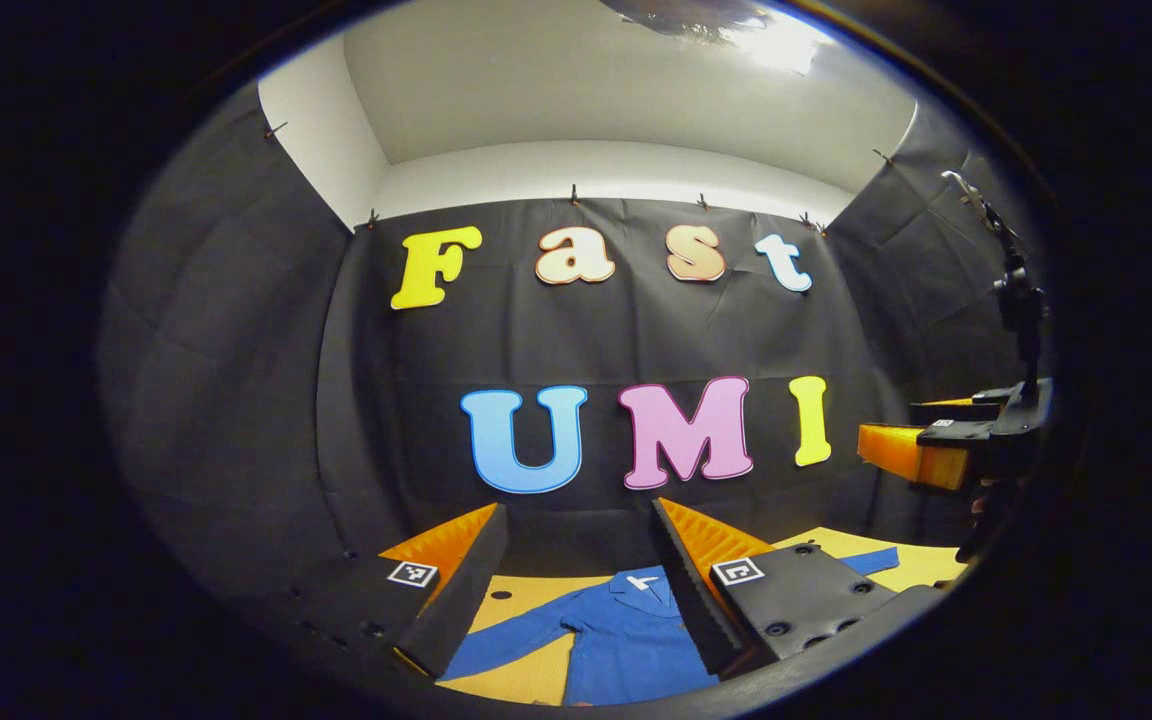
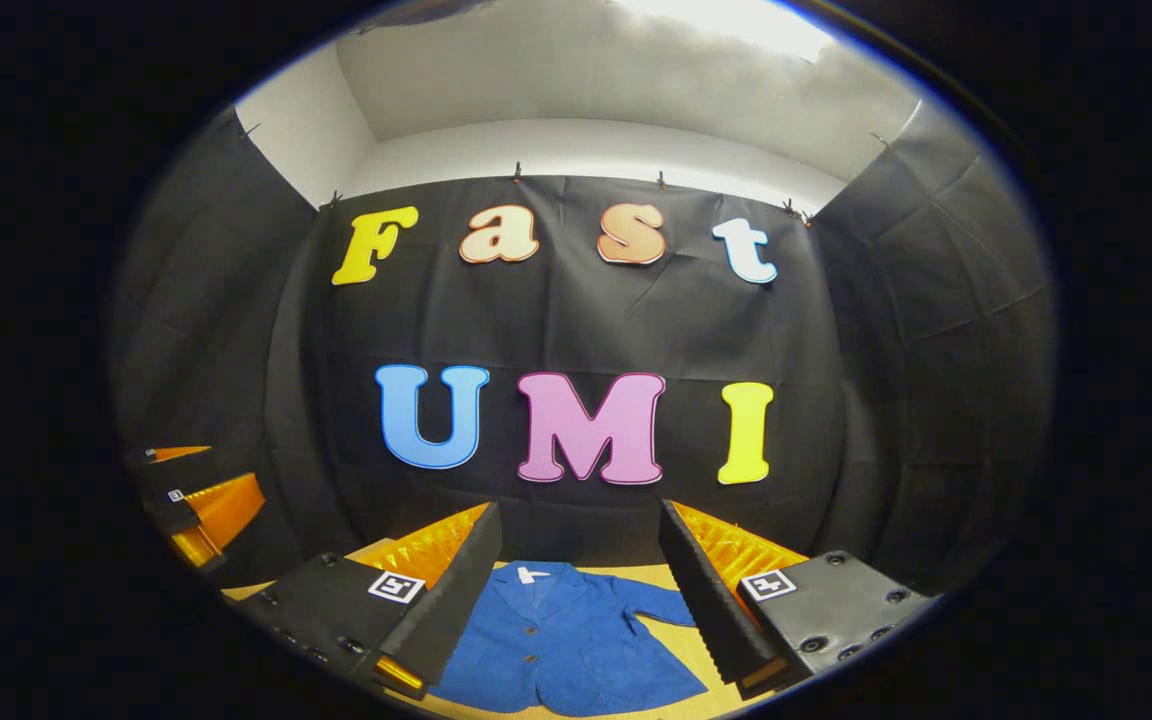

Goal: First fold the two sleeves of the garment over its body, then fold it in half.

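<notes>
A ceiling light (image 1: 781, 40) glares white at the top of both views and leaves the booth below fairly dim, while the fisheye lens bends the walls into curves toward the edges and the centre of each view stays reasonably sharp.

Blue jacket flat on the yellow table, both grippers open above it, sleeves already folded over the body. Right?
Not the sleeves. In the left gripper view the blue jacket has a sleeve spread out over the yellow table, not folded. Left gripper and right gripper are open above it.
</notes>
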